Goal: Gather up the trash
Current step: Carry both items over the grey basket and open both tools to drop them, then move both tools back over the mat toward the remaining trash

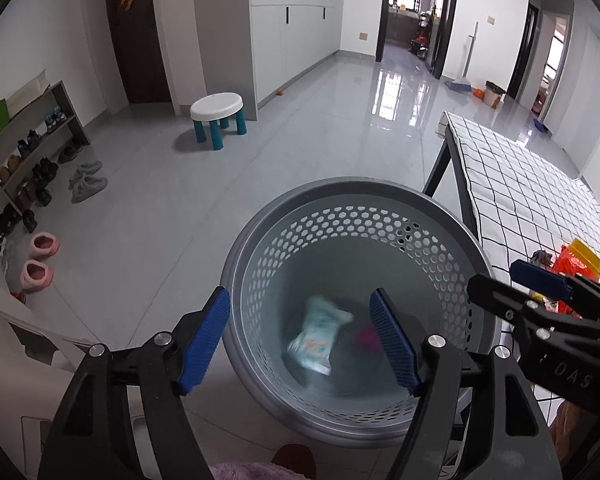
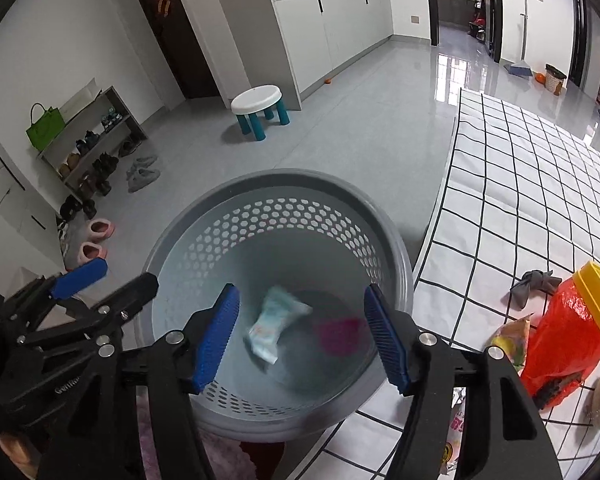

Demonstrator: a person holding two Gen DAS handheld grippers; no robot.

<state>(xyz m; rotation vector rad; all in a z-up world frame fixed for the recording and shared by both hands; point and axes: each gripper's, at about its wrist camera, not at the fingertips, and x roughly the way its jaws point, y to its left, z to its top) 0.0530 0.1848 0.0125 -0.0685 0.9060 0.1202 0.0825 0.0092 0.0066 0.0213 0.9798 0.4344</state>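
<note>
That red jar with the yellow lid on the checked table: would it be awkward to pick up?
Probably a little. The red jar seems wrapped in crinkly red plastic film, so pads might slide on it. It stands tilted against other clutter, so a nudge could tip it. It looks like light plastic, though its contents can't be seen.

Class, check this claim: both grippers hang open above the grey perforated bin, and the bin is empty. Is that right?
Not quite. The grey perforated bin is not empty: a blurred pale blue wrapper and something magenta are inside it, as the right wrist view shows. The left gripper and right gripper do hang open above it.
</note>
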